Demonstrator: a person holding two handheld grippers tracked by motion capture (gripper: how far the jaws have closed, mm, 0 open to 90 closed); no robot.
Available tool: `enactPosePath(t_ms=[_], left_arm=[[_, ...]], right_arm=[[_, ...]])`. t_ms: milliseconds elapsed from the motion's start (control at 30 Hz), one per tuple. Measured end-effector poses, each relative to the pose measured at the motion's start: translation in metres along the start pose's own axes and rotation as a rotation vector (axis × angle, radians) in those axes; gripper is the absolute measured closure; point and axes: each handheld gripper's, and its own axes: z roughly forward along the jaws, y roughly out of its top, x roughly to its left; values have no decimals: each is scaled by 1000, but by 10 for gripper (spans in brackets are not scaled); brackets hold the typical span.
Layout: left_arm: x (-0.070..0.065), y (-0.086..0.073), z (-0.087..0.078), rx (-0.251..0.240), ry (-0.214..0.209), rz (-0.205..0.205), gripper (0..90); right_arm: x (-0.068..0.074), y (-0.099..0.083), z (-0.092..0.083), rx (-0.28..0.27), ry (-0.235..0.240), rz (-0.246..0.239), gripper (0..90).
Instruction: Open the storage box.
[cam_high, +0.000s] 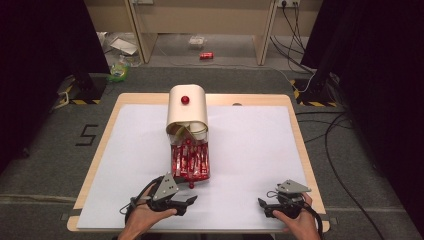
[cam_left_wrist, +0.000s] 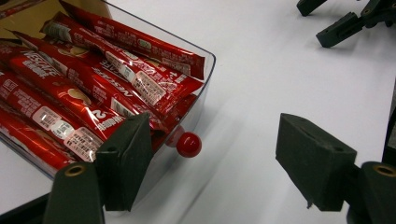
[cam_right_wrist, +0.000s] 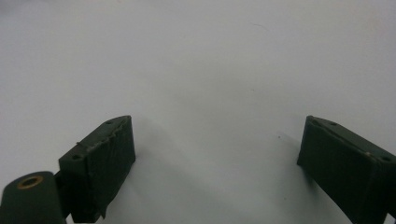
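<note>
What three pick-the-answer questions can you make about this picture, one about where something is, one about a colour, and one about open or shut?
1. Where is the clear drawer of red packets?
A. pulled out in front of the cream box
B. on the floor
C. under the right gripper

2. What colour is the drawer's little knob?
A. blue
B. red
C. yellow

3. How are the left gripper's jaws?
A. clamped on the knob
C. holding a packet
B. open, gripping nothing

Answers: 1 A, the high view shows it slid out toward the person. 2 B, the left gripper view shows a red ball. 3 B, a wide gap parts the jaws.
</note>
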Motion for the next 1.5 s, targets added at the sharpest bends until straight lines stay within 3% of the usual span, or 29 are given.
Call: enactPosePath(t_ms=[767,1500], left_arm=[[9,9,3,-46,122,-49,292],[20,21,13,-64,164,-63,327]], right_arm=[[0,0,0,1,2,2,108],[-1,0,0,-3,5,-4,104]])
